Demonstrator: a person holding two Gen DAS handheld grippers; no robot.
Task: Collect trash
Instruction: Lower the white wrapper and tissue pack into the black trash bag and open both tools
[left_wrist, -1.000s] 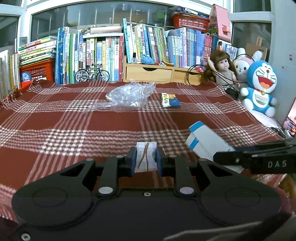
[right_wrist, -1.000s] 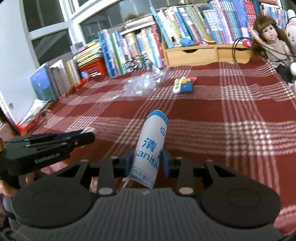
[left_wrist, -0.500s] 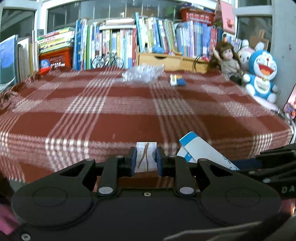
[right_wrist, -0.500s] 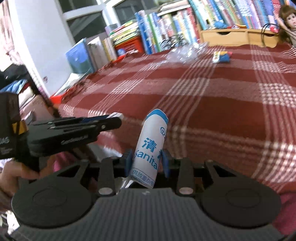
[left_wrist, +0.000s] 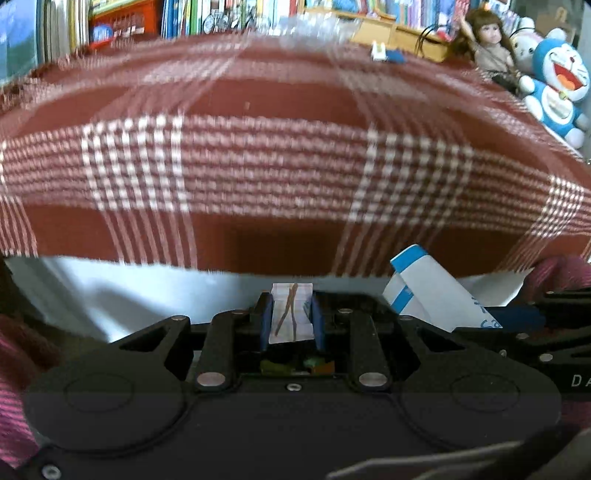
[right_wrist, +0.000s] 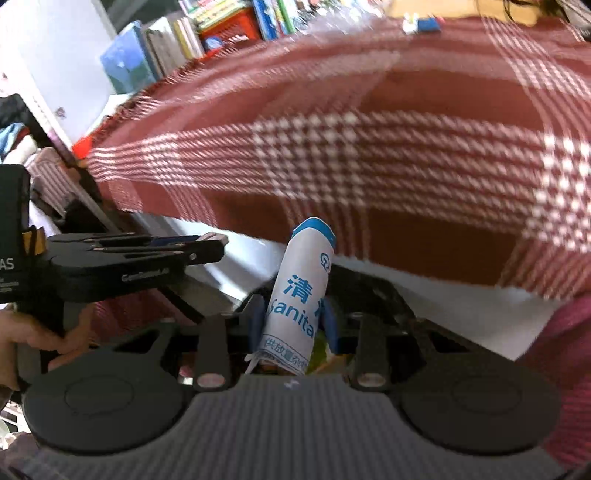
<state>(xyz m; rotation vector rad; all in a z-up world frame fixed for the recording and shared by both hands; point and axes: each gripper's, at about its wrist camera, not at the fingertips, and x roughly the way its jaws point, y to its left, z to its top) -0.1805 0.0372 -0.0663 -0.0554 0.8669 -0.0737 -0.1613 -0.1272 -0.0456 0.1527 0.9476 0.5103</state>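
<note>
Gripping a small white packet (left_wrist: 291, 314) between left gripper (left_wrist: 291, 319) fingers at lower centre, clamping a rolled white-and-blue wrapper (right_wrist: 301, 291) in right gripper (right_wrist: 293, 325), below the plaid cloth (left_wrist: 258, 173) edge

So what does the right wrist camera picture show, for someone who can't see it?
The right gripper is shut on a white and blue paper packet, below the edge of a red checked blanket. The left gripper pokes in from the left.
</note>
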